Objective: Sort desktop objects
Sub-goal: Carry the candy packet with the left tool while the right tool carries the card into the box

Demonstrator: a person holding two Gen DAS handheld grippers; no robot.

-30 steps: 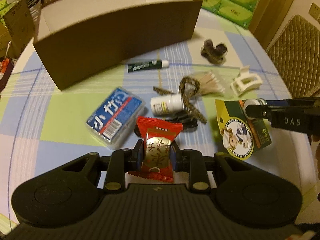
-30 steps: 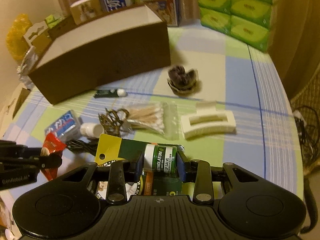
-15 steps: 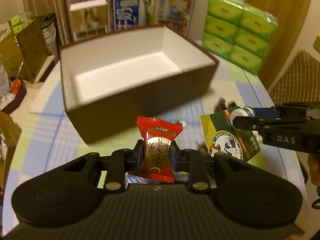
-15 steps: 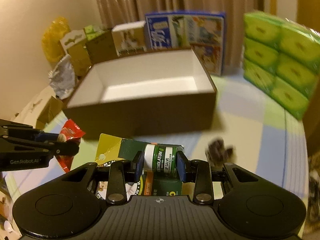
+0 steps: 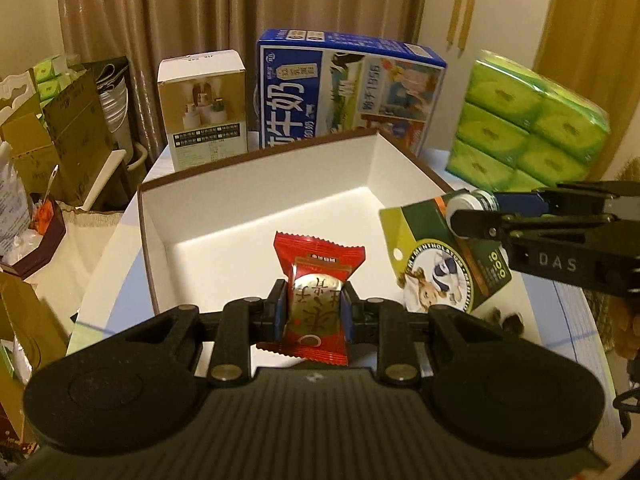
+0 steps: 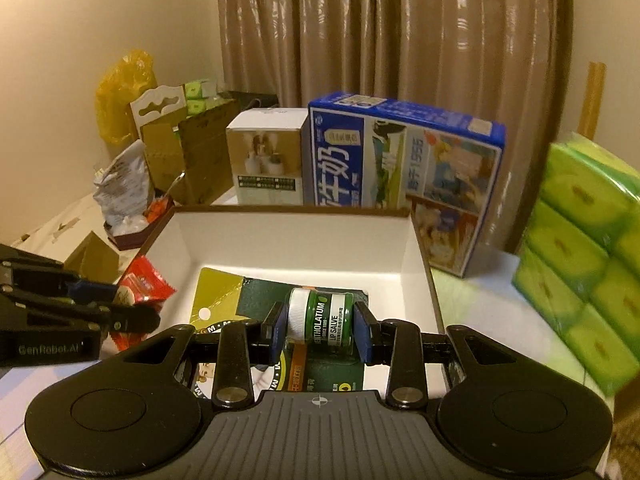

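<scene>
Two grippers are shown over the open brown box [image 5: 256, 216], each carrying one item for sorting. The left gripper [image 5: 313, 312] is clamped on a red candy packet [image 5: 318, 280], held above the near wall of the box. The right gripper [image 6: 320, 330] is clamped on a small green jar [image 6: 322, 318] sealed to a green and yellow backing card [image 6: 228, 296], held over the right-hand part of the box near its near wall. The step in hand is judged to be delivery into the box; for the next move, both items need to be lowered inside the white walls before the jaws are released. "MENTHOLATUM" and "LIP SALVE" are read on the jar, "DAS" on the right gripper's side and "GenRobot.AI" on the left's. A blue milk carton [image 6: 404, 156] printed with Chinese characters stands behind the box's far wall.
</scene>
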